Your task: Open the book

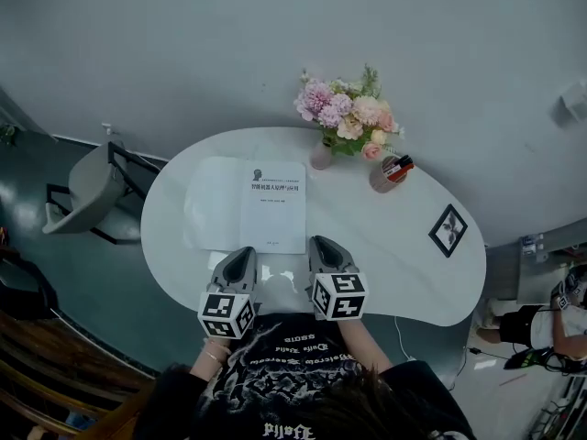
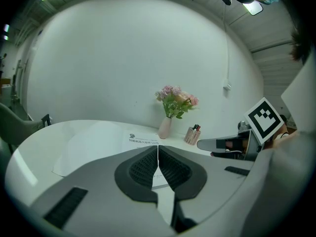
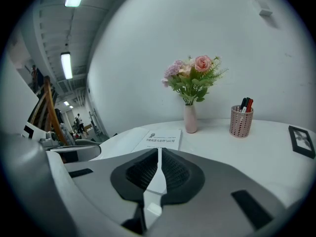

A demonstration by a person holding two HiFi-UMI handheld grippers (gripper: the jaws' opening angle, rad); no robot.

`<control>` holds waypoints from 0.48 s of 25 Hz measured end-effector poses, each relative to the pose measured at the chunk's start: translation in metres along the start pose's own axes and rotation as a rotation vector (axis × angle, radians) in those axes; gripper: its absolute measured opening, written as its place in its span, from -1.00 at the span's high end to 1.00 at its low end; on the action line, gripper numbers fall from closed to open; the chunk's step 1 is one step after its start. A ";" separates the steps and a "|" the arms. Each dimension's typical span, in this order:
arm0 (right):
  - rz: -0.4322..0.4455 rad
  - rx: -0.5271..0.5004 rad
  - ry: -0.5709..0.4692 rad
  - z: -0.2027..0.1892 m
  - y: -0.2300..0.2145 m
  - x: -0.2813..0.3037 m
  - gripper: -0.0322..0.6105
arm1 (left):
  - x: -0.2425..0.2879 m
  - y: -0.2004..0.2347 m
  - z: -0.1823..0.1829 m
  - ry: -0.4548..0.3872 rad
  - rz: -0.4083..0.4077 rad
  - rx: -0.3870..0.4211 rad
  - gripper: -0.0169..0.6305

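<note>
A white book (image 1: pixel 246 204) lies flat on the white oval table (image 1: pixel 404 264), spread open: a blank leaf on the left, a printed title page (image 1: pixel 276 200) on the right. My left gripper (image 1: pixel 240 253) sits at the book's near edge, its jaws closed together with nothing between them (image 2: pixel 158 154). My right gripper (image 1: pixel 321 243) rests just right of the book's near right corner. Its pads also stand together with only a thin slit, and nothing is held (image 3: pixel 159 157). The book (image 3: pixel 162 139) lies ahead of both grippers.
A pink vase of flowers (image 1: pixel 323 152) stands behind the book, a pen cup (image 1: pixel 386 173) to its right. A small black picture frame (image 1: pixel 448 230) lies at the table's right end. A grey chair (image 1: pixel 90 189) stands to the left; a person (image 1: pixel 550 324) is at the far right.
</note>
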State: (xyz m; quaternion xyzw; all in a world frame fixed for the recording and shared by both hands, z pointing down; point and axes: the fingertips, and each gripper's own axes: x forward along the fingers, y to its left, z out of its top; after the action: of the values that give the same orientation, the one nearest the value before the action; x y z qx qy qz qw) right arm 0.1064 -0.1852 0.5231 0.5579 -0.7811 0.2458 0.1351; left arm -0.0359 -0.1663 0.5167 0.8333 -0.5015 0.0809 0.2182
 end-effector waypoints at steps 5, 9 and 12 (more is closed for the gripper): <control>-0.020 -0.015 0.002 -0.001 -0.004 0.004 0.78 | -0.001 0.003 0.000 -0.006 0.010 -0.003 0.87; -0.021 -0.029 -0.002 -0.003 -0.003 0.004 0.81 | -0.003 0.006 0.002 -0.018 0.013 -0.010 0.87; -0.015 -0.041 0.000 -0.003 0.000 0.007 0.81 | -0.005 0.011 0.001 -0.018 0.029 -0.015 0.87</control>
State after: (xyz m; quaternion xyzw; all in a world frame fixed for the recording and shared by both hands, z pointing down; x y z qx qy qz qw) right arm 0.1039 -0.1889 0.5290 0.5611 -0.7816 0.2287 0.1481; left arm -0.0479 -0.1676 0.5169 0.8249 -0.5160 0.0729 0.2189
